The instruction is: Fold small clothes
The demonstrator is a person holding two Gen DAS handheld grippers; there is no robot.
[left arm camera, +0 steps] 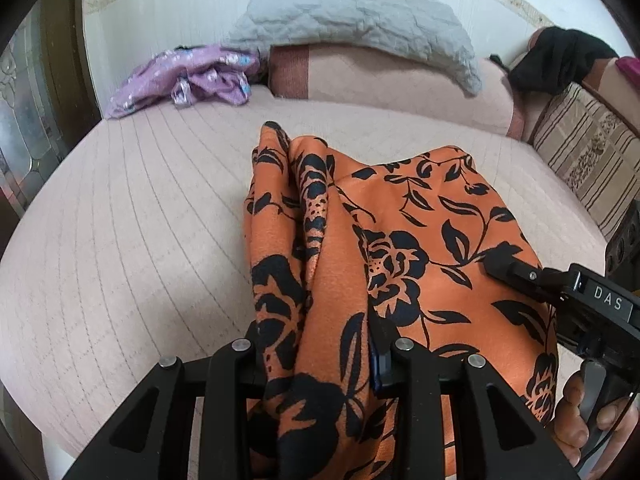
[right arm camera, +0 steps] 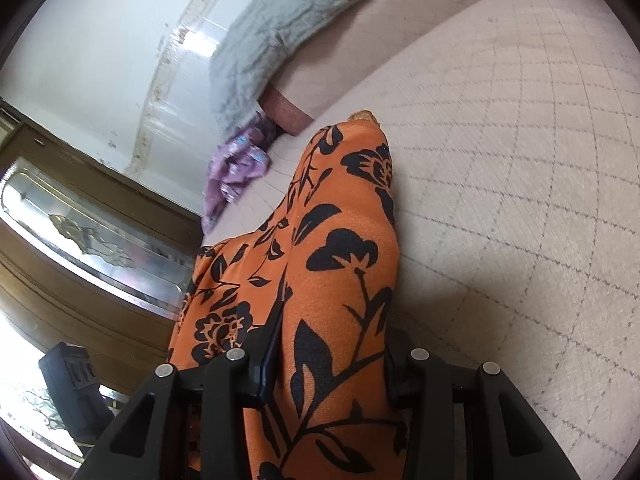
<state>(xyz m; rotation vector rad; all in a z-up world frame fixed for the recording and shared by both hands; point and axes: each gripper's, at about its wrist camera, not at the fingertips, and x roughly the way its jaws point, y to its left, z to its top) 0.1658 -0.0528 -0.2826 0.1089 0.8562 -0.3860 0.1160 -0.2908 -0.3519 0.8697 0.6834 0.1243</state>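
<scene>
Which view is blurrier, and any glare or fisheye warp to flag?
Right wrist: grey pillow and purple garment smeared by blur, glare on the wall, horizon tilted. Left wrist: sharper; orange floral garment crisp, bed cover seams bow from fisheye warp, dark vignette at corners.

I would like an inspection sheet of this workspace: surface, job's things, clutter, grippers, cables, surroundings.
Surface: pale pink quilted bed cover, stitched in lines.
Job's things: orange cloth with black flower print, bunched and lifted between both grippers.
Clutter: crumpled purple flowered garment at the far edge; grey quilted pillow on a pink bolster; black cloth on the striped sofa arm.
Grippers: left gripper jaws shut on the orange cloth; right gripper jaws likewise.
Cables: thin black lead by the person's hand.
Surroundings: white wall; wooden door with glass panel.
</scene>
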